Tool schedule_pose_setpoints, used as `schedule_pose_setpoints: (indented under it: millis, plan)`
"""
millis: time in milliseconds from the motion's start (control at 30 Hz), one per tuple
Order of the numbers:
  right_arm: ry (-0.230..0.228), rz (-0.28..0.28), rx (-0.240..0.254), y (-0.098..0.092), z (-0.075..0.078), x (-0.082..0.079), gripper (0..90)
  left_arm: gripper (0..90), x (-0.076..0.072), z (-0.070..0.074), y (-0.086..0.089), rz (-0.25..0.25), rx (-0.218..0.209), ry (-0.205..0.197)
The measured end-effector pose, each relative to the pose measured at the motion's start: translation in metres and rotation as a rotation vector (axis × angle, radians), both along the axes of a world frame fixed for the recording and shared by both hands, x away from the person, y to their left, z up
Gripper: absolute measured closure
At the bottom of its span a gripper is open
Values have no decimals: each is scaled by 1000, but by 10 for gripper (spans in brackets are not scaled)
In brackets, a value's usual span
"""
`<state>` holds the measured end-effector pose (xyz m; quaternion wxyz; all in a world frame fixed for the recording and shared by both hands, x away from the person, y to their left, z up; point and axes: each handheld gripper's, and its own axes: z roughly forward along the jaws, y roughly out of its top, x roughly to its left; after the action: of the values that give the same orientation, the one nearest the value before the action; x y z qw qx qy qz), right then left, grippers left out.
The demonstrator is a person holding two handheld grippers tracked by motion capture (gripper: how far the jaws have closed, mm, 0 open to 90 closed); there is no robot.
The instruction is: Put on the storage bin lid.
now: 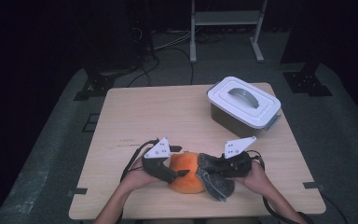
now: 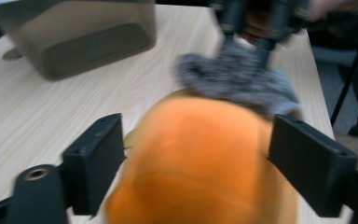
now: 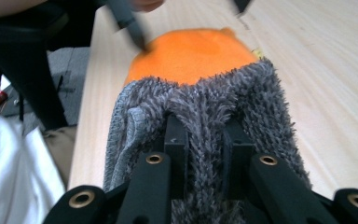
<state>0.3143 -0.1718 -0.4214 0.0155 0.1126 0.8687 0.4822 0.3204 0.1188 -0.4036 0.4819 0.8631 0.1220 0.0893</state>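
one round orange object, grey fuzzy cloth

Orange ball, lower centre of the high view, is seen plain, no pattern; a yellowish edge is shown at its left rim in the left gripper view. Cloth beside it is read as dark grey, fuzzy pile, uniform. Left gripper and right gripper are finished black, each topped by a light grey plate; brass-coloured inserts are seen on the arms in the gripper views. Table is pale wood grain. Box, upper right, has a white lid with a grey handle; its walls are taupe. Floor is covered in grey carpet.
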Motion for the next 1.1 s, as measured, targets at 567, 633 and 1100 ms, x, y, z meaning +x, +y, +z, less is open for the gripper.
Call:
schedule_pose_setpoints:
  millis: [567,633,1100]
  plan:
    - [-22,-24,39,-8,21,7,757,509,-12,-4,-10,-29,25,-122]
    - [-25,-29,40,-5,23,11,757,509,-13,-3,-9,-21,25,-152]
    - [-51,74,-25,11,10,-8,754,195,2,-15,-2,-74,-4,158]
